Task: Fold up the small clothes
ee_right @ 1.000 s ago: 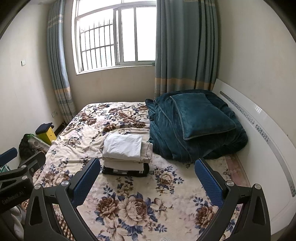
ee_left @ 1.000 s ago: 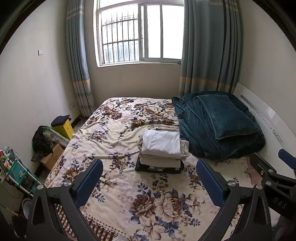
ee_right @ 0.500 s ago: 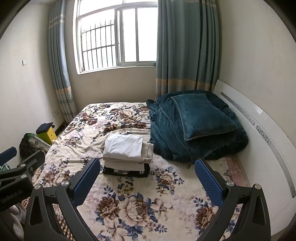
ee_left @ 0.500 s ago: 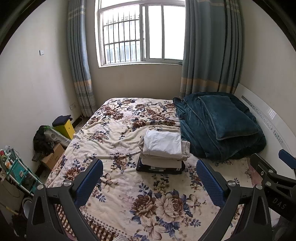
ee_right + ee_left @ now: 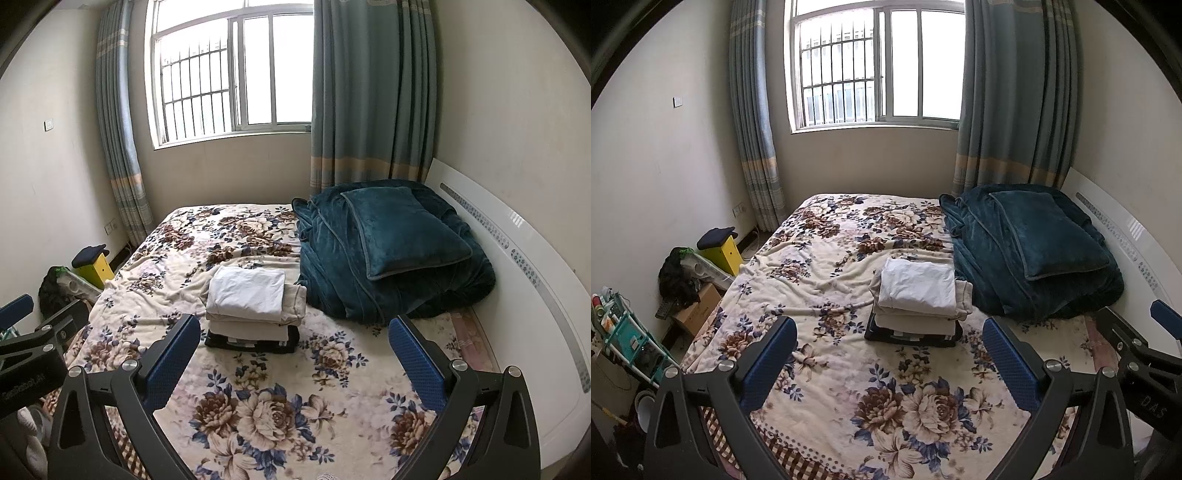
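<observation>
Left wrist view: bed (image 5: pixel 849 373) with floral cover, teal blanket (image 5: pixel 1027 254) against the headboard, then the stack of folded clothes (image 5: pixel 918 301) near mid-bed, just beside the blanket. Left gripper (image 5: pixel 888 363) held above the near edge, jaws wide apart, empty; right gripper (image 5: pixel 293 360) likewise spread and empty. Judged: folding apparently complete, no loose garment visible; next move calls for locating another piece. Floor clutter and shelf (image 5: pixel 624 332) shown fully only here; right wrist view shows more headboard (image 5: pixel 517 266).

Both wrist views look from above the bed's (image 5: pixel 827 280) near edge toward the window (image 5: pixel 236 70), well back, sharing the whole bed; left camera sits left of right.
</observation>
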The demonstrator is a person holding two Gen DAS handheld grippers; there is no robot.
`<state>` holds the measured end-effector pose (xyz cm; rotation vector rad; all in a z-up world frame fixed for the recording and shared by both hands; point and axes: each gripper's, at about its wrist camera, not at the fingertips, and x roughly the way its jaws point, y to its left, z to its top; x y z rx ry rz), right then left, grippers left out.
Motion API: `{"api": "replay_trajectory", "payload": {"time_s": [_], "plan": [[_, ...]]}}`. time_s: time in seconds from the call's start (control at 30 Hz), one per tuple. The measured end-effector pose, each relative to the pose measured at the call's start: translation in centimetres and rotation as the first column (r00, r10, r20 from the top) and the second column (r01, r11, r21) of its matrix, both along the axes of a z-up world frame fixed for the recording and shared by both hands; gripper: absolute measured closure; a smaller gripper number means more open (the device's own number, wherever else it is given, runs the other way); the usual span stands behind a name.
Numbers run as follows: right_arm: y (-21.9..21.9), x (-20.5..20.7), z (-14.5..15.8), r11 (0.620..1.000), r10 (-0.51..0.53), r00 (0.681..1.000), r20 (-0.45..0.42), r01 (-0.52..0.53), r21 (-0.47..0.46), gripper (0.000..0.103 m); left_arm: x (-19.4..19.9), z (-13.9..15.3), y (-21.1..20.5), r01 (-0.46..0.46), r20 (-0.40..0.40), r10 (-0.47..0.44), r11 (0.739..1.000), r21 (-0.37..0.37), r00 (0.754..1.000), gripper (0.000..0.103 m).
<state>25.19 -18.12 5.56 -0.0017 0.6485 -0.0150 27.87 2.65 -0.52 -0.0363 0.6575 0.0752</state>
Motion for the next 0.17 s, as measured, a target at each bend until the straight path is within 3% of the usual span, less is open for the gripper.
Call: {"api": "replay_trajectory", "payload": {"time_s": [0.17], "plan": [[-0.09,0.05,0.00,1.000,0.001,1.000,0.001,-0.001,0.000,0.000,-0.24,0.10,0.09,-0.002,0.005,0.002,1.000,-0.002,1.000,0.000]]}}
